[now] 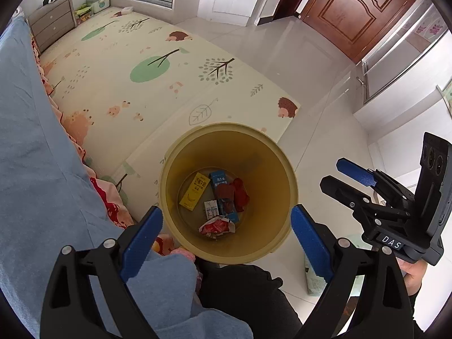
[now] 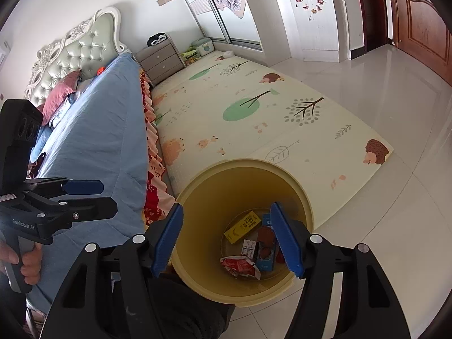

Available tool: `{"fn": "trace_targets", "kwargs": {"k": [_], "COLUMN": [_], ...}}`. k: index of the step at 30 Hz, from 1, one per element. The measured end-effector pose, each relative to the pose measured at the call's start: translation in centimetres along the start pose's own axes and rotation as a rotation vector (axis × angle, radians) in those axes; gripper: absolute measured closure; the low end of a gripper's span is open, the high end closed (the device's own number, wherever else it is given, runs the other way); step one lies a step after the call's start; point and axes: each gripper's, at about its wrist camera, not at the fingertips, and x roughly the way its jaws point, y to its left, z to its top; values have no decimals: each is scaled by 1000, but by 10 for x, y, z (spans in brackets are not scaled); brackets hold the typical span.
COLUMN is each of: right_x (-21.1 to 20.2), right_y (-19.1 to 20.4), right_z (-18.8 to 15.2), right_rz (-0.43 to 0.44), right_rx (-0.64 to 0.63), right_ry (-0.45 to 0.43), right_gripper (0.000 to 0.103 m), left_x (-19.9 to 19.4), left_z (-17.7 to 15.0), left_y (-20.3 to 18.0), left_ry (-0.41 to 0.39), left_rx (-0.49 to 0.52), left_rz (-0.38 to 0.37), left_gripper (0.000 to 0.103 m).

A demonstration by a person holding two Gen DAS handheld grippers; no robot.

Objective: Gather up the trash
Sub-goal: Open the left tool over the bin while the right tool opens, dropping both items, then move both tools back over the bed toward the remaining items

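A yellow trash bin stands on the floor beside the bed; it also shows in the right wrist view. Inside lie a yellow carton, a blue carton, red wrappers and a crumpled red-and-white wrapper. My left gripper is open and empty above the bin's near rim. My right gripper is open and empty above the bin. Each gripper shows in the other's view: the right one, the left one.
A bed with a blue sheet runs along the left. A patterned play mat covers the floor behind the bin. A pale carton lies on the tiles near my right side. A grey nightstand and a wooden door are farther off.
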Motion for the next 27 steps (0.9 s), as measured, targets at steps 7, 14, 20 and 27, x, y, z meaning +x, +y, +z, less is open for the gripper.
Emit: {"fn": "trace_targets", "kwargs": {"k": [7, 14, 20, 27], "right_x": [-8, -17, -29, -39], "right_y": [7, 15, 33, 80], "right_z": [0, 4, 11, 21], "right_rz": [9, 15, 35, 95], "right_rx": [-11, -19, -46, -120], "right_ry": [-10, -20, -49, -82], "right_gripper": [41, 41, 41, 41], "left_x": [-4, -21, -48, -96], "left_z": [-2, -6, -15, -38], "left_y": [0, -2, 10, 39], "left_ry": [-16, -66, -134, -235], "left_rx": [-3, 1, -32, -77], "left_rz": [-8, -9, -11, 26], "left_gripper": [11, 11, 11, 11]}}
